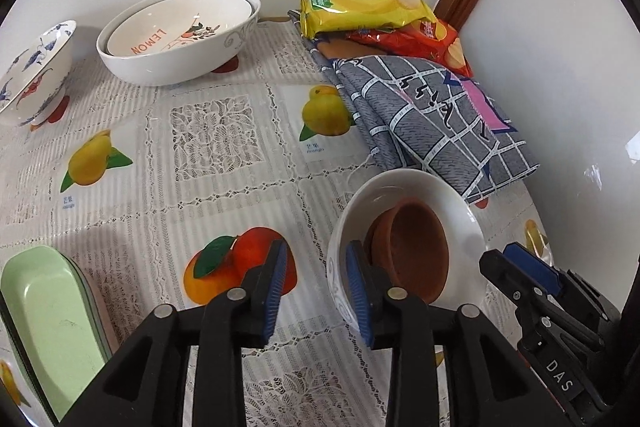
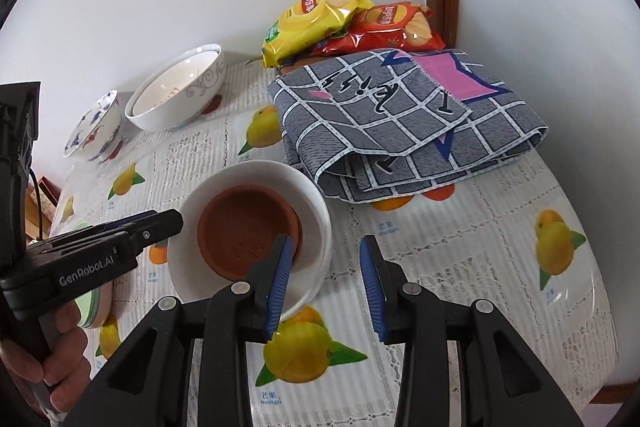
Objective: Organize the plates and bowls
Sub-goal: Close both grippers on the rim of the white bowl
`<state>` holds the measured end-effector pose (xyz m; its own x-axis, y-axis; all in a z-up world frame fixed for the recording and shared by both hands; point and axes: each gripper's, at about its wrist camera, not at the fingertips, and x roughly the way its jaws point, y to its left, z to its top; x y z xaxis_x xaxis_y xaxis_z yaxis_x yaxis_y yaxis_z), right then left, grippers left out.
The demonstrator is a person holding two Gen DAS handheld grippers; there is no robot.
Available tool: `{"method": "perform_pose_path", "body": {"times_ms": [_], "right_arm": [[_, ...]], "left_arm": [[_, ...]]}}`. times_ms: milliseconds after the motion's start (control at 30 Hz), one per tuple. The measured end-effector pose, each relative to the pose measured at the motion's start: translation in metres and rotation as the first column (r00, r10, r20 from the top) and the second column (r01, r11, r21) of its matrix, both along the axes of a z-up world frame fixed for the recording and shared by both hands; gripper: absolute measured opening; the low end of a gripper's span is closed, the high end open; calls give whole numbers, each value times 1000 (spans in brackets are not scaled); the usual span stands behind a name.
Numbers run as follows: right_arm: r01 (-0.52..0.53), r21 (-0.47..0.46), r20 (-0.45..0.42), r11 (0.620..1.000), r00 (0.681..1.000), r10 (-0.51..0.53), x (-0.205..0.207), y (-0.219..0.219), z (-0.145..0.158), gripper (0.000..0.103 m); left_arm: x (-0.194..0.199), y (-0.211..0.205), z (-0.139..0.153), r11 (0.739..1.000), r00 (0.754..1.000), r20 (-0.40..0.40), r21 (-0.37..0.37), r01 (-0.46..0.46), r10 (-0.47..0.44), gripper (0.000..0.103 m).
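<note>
— What's nearest on the table?

— A white bowl (image 2: 250, 235) upright near the front edge, with a smaller brown clay bowl (image 2: 248, 231) nested inside, tilted against its wall.

— And by the back edge?

— A large white bowl with grey scrollwork (image 1: 176, 39) holds a second white bowl lettered "LEMON" (image 1: 180, 27); both upright. Just beside it, toward the left edge, stands a footed blue-and-red painted bowl (image 1: 32, 75).

— Anything else?

— Pale green plates (image 1: 52, 323), stacked at the front left corner.
</note>
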<state>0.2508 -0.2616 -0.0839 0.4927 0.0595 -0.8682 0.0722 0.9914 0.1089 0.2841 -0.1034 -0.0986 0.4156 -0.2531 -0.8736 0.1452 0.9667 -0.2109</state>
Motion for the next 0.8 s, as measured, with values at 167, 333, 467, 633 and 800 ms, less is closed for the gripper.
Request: {"method": "perform_pose_path", "body": {"times_ms": [167,333,467,633,800], "right_arm": [[9,-18,-33,1000,999,-10,7,0,-10,36],[17,-39,-60,999,998,-20,13,0,-18,36],[26,-52,-88,998,996,-31,18,1,-25,36],[31,-74,-114,997,993,-39,22,1,-32,36],[30,-82,-130,996,991,-41,27,1,-37,36]], "left_arm": [[4,-5,-8,1000,1000,-16,26,4,-4,32],[6,-6,-14,999,1000,-25,40,6,-5,33],[9,-7,-17,999,999,-33,49,1,1,34],[12,-11,-21,998,999,-35,63,7,-4,34],[14,-17,-24,996,999,-34,90,22,-19,34]]}}
